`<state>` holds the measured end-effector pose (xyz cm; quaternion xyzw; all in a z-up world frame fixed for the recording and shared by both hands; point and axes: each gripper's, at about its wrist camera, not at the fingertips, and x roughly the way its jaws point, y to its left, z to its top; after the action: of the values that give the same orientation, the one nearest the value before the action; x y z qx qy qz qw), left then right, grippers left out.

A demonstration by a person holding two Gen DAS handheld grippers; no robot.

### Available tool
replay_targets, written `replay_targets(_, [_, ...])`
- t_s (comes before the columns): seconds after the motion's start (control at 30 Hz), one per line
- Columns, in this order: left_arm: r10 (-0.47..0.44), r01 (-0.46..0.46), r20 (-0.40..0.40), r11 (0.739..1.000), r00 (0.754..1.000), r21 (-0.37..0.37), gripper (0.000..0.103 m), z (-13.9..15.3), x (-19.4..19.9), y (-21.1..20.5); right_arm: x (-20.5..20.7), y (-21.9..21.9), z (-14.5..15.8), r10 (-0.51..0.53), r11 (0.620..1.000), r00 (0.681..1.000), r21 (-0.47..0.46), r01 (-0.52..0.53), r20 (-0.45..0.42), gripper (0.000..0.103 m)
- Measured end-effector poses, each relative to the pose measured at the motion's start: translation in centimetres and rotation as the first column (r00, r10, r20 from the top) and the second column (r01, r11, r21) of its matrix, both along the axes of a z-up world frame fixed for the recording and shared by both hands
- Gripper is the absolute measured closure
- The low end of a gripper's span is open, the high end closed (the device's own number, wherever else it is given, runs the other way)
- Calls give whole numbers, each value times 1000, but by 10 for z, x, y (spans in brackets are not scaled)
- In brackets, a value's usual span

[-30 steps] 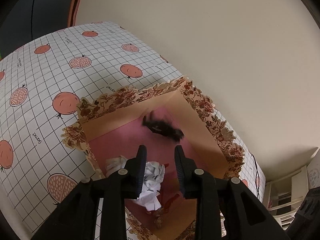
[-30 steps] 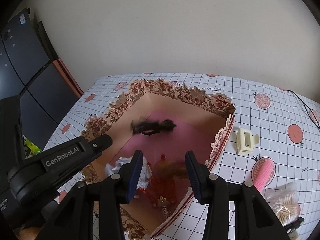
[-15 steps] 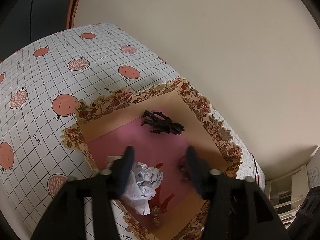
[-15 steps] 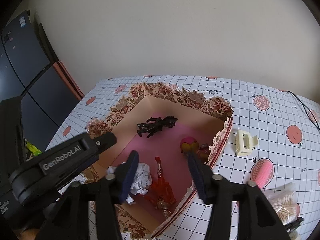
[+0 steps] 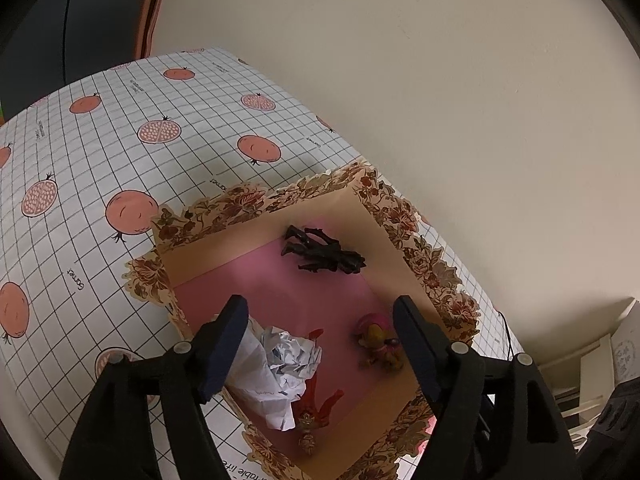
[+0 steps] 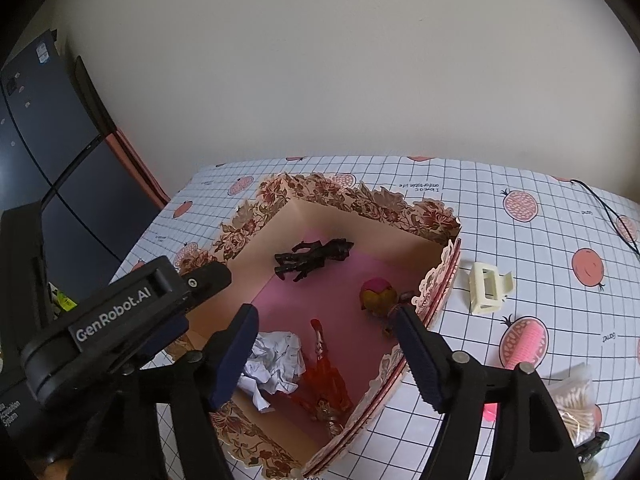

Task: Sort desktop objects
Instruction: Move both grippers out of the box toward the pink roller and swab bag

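A floral-edged cardboard box (image 5: 224, 208) with a pink floor stands on the checked tablecloth. Inside lie a black figure (image 5: 324, 256), a small red-and-gold toy with a pink head (image 5: 378, 344), a crumpled white paper (image 5: 280, 364) and a red figure (image 5: 316, 408). My left gripper (image 5: 320, 344) hangs above the box, jaws opening, with nothing pressed between them. My right gripper (image 6: 326, 344) hovers over the same box (image 6: 360, 196), jaws opening too, gripping nothing. The right wrist view shows the black figure (image 6: 314, 258), the toy (image 6: 378, 298), the paper (image 6: 274, 360) and the red figure (image 6: 326, 380).
Right of the box lie a cream hair claw clip (image 6: 488, 288), a pink roller (image 6: 524, 344) and a bag of cotton swabs (image 6: 572, 396). A black cable (image 6: 608, 216) runs at the far right. A wall stands just behind the table. Dark furniture (image 6: 60, 152) stands to the left.
Both grippers have opened wide while staying in place. The black figure and the pink-headed toy, blurred a second ago, now lie still on the box floor.
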<state>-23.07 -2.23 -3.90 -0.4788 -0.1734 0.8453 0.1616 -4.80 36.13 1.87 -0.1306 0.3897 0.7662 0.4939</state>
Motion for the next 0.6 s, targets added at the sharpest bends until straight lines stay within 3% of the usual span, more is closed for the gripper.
replay_targets(0.2, [17,-17,-2,1000,1000,-14,19,1,0,-3,6,0,2,-12,1000,1000,6,12,-8,14])
replay_targets(0.27, [19,-19,-6,1000,1000,-12,10,2,0,-3,9,0,3,-21,1000,1000,5,21,-9,8])
replay_targets(0.4, [16,-16,-22,1000,1000,-9,7,7,1,-3,17,0,3,-37,999,999,9,38,-17,3])
replay_targets(0.47, [17,-17,-36,1000,999,-9,0,10,2,-3,21,0,3,-47,999,999,11,47,-16,0])
replay_targets(0.6, [18,-19,-57,1000,998,-8,0,14,3,-2,26,1,2,-61,998,998,5,61,7,0])
